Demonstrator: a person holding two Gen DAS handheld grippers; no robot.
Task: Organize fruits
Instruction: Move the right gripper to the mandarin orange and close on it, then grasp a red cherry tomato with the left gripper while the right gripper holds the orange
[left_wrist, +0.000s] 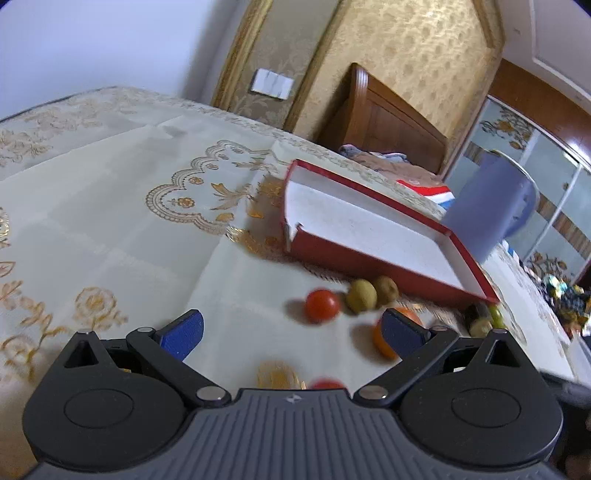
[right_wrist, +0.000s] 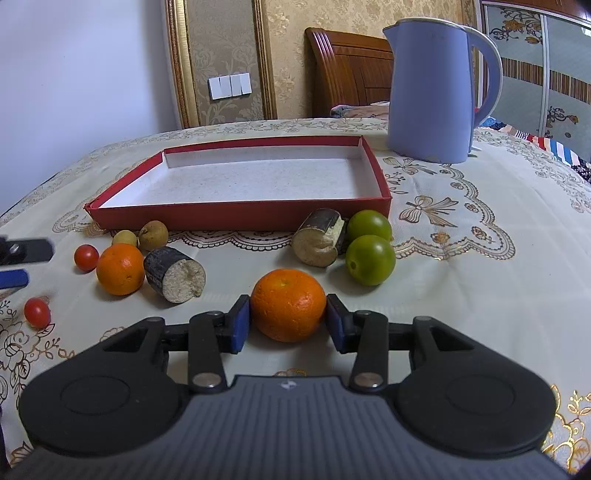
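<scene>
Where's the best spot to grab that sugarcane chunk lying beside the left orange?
Probably across the dark curved sides of the sugarcane chunk, coming from above. It lies on its side with its cut end facing the camera, and the orange crowds its left.

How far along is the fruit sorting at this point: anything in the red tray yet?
Nothing is done: the red tray is empty. In hand: the right gripper is shut on an orange that sits on the tablecloth. The left gripper is open and holds nothing. Left: a second orange, two green fruits, two cherry tomatoes, two small brown fruits and two cut stalk pieces.
</scene>
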